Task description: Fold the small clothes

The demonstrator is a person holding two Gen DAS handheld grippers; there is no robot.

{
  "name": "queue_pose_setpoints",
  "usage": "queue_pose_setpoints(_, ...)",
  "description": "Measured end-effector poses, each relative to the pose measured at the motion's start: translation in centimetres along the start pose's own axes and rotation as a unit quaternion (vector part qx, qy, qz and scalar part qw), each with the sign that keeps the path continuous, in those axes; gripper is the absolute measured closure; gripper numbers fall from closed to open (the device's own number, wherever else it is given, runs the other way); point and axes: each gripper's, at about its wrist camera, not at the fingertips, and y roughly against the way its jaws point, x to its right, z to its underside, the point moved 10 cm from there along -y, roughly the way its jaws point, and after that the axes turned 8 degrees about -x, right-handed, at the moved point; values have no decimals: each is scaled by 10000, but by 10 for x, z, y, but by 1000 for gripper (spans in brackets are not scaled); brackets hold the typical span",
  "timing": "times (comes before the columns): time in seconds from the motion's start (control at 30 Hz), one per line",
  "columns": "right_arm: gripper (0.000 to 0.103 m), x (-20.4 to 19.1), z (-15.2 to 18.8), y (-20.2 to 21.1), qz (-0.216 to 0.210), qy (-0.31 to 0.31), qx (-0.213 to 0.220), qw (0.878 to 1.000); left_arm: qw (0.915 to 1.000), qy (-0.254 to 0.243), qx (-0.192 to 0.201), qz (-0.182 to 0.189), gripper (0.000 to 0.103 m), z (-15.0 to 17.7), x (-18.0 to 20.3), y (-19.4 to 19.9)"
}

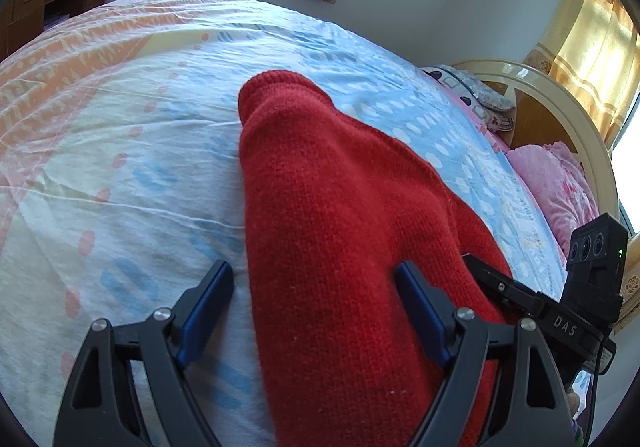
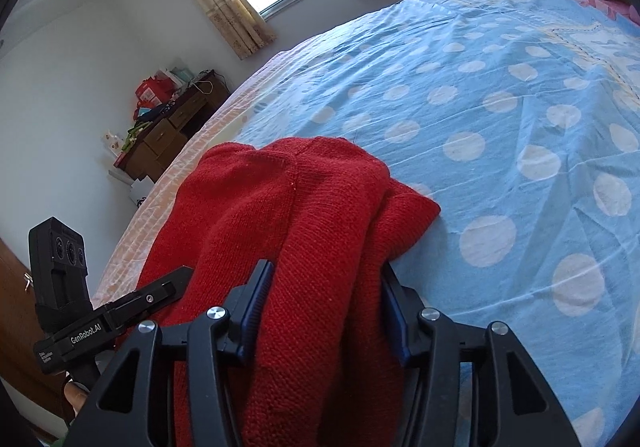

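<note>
Sweater point(image 1: 340, 215), red knit, lies on the bed point(image 1: 120, 151), long axis running straight ahead, away from both grippers. Left gripper point(image 1: 314, 287): jaws wide apart, holding nothing; its left finger sits over bare sheet, its right over the knit, so the sweater's left edge falls between them. Right gripper point(image 2: 324, 307): jaws partly closed with a bunched fold of sweater point(image 2: 304, 215) between the pads, appears pinched. Right is engaged; left looks nearest the free edge and likely grabs next.
</note>
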Motion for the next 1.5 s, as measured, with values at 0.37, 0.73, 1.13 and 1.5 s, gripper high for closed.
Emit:
queue_pose_setpoints(0.37,59,-8,0,3,370,303,124,9988,9998,-166,64,-65,40,-1,6,2)
queue_pose_setpoints(0.73,66,-43,14,37,873,443,372,9945,9969,-350,-130,-696,60,12,16,38)
queue_pose_setpoints(1.13,67,-126,105,88,-627,-141,-58,9979,9884,-172,-628,-1374,61,95,-5,125)
queue_pose_setpoints(1.5,67,-137,137,94,-348,-223,26,9991,9847,-160,-435,-1682,61,118,-3,134)
